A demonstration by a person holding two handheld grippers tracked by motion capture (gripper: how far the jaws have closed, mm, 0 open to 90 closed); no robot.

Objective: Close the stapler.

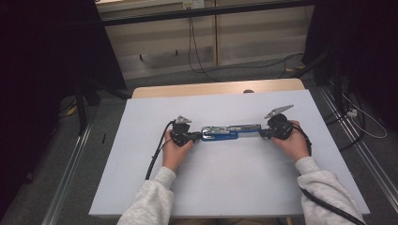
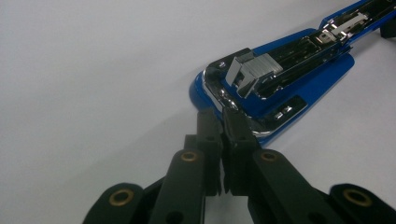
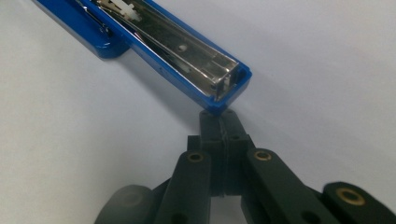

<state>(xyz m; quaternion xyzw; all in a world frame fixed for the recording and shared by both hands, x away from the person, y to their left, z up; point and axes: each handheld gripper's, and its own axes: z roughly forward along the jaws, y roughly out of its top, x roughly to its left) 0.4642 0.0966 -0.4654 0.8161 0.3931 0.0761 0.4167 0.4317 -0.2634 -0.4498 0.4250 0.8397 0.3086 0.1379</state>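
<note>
While the stapler lies flung open flat across the white table, both claws are pressed in on it from opposite ends.

Left claw [image 1: 196, 137]: its jaws are squeezed tight together, nothing caught between them, and the tips butt against the chrome rim of the stapler's base end. My read is that it is a closed-fist brace rather than a grasp, there to stop the tool sliding.

Left hand [image 1: 176, 151]: wrapped round the handle just behind that claw, forearm low over the table [image 1: 141, 164], which looks like steadying pressure.

Stapler [image 1: 225, 132]: blue body, hinged wide open, stretched straight between the two claws. From the left claw's own camera the staple stack [image 2: 254, 69] sits just ahead of the tips, in the open channel, with the blue base plate spreading out beneath it.

Right claw [image 1: 263, 133]: also clenched with no gap and holding nothing, its tips touching the blunt blue nose of the stapler's arm, the empty metal rail [image 3: 187, 51] running away just beyond. It seems set to push or pin that end, matching the brace opposite.

Right hand [image 1: 293, 140]: gripping behind the claw, cable trailing back past the sleeve.

Judgement: pinned end to end, likely for reloading or closing.
</note>
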